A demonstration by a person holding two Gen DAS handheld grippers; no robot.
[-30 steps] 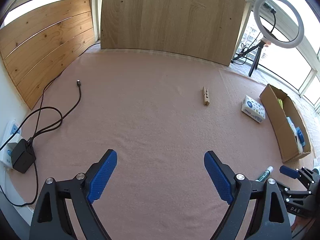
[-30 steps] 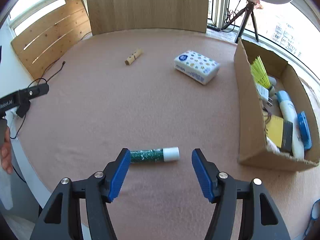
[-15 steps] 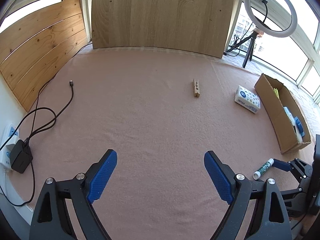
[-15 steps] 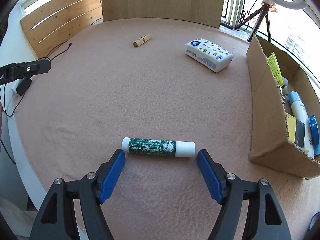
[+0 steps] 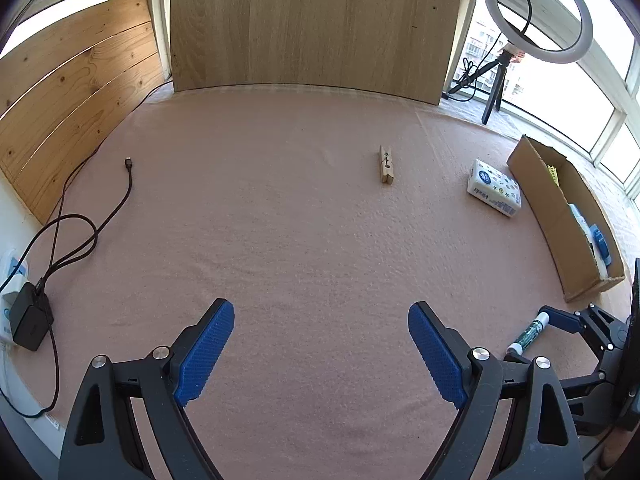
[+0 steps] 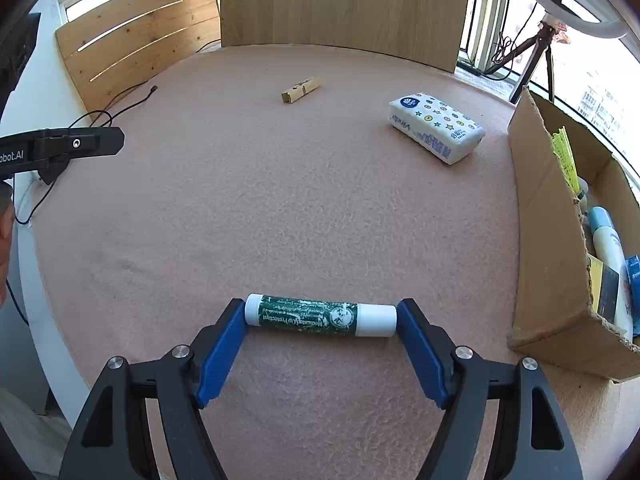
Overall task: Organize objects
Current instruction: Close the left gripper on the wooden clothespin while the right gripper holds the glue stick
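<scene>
A green lip balm tube (image 6: 308,316) with white ends lies crosswise on the pink carpet. My right gripper (image 6: 321,306) straddles it lengthwise; its jaws are closing and the blue pads touch both ends of the tube. In the left wrist view the same tube (image 5: 530,332) shows at the right edge. My left gripper (image 5: 320,312) hangs wide open over bare carpet with nothing between its fingers. A wooden clothespin (image 5: 386,165) and a white tissue pack (image 6: 436,128) lie farther out. An open cardboard box (image 6: 544,240) holding several items stands right of the tube.
A black cable (image 5: 120,200) and charger (image 5: 28,322) trail along the left edge of the carpet. Wooden boards (image 5: 312,24) close off the back and left. A ring light (image 5: 536,12) on a tripod stands at the back right by the windows.
The right gripper has come down around the tube, widened, and then narrowed until its pads meet the tube's ends. The left gripper's view has rolled slightly; its jaws kept their width.
</scene>
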